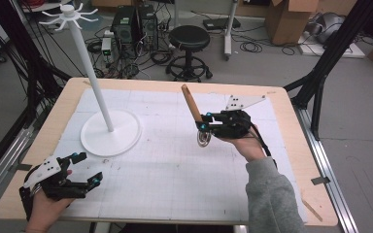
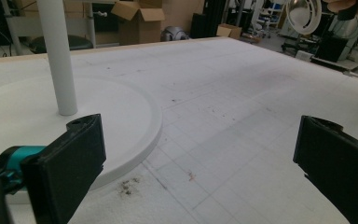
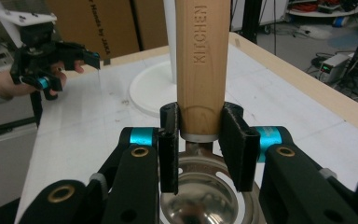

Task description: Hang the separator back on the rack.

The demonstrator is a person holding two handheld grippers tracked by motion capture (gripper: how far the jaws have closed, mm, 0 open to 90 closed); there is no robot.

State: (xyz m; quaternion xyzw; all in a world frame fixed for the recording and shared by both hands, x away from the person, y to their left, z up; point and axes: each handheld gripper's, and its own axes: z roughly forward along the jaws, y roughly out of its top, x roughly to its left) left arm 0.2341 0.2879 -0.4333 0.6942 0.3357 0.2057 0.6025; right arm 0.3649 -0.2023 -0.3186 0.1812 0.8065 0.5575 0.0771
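Note:
A utensil with a wooden handle (image 1: 190,103) marked KITCHEN (image 3: 199,60) and a round slotted metal head (image 1: 204,138) hangs above the middle of the white mat. My right gripper (image 1: 201,122) is shut on the handle's lower end, just above the metal collar, with both pads (image 3: 235,140) pressed against the wood. The handle tilts up and to the left; the head (image 3: 198,196) points down. My left gripper (image 1: 88,170) rests low at the table's front left, jaws wide open with nothing between them (image 2: 196,154). It is also seen far off in the right gripper view (image 3: 74,53).
A white stand with a round base (image 1: 110,132), a tall pole (image 1: 88,63) and a ring of hooks on top (image 1: 68,13) stands at the mat's left. Its base (image 2: 121,116) lies just ahead of the left jaws. A stool (image 1: 189,41) and boxes stand beyond the table.

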